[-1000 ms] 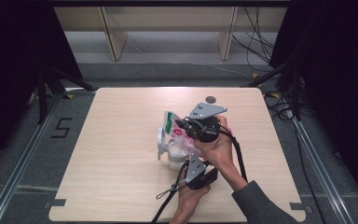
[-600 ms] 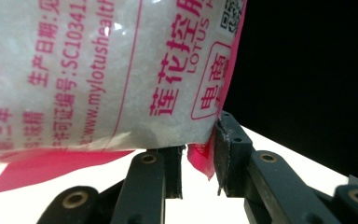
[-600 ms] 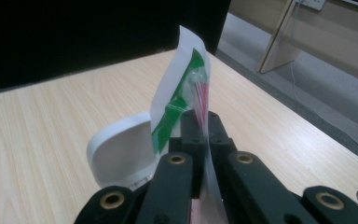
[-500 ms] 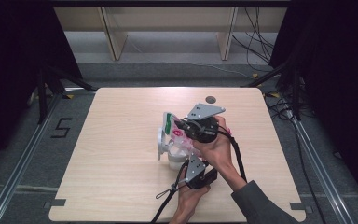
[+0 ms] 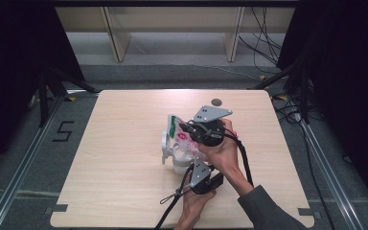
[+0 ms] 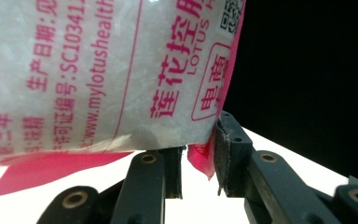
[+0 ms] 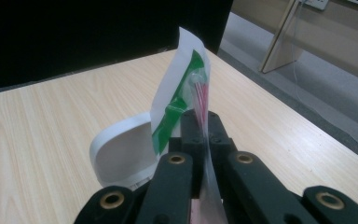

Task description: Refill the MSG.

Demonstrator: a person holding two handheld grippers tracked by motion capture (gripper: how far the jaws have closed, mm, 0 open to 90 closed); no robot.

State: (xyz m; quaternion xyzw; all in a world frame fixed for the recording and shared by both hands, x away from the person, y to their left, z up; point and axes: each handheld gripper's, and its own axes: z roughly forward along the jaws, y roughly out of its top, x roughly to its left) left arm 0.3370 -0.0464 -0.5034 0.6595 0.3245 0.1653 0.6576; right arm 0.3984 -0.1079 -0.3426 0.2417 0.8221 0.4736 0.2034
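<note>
A clear bag of white granules with pink print point(image 5: 182, 139) point(image 6: 98, 70) is held over a white tub point(image 5: 176, 165) near the table's middle. The tub's flip lid point(image 5: 165, 146) point(image 7: 121, 156) stands open. My right gripper point(image 5: 188, 128) point(image 7: 204, 122) is shut on the bag's upper edge, beside its green and white strip point(image 7: 179, 100). My left gripper point(image 5: 192, 160) point(image 6: 198, 158) sits under the bag. Its jaws stand a little apart, and the bag's pink bottom corner point(image 6: 201, 161) hangs between them against one pad.
A small dark round spot point(image 5: 215, 102) lies near the far edge of the wooden table point(image 5: 115, 191). Wooden shelf legs point(image 5: 115, 43) stand beyond it on the grey floor. Cables trail off both grippers toward the near edge.
</note>
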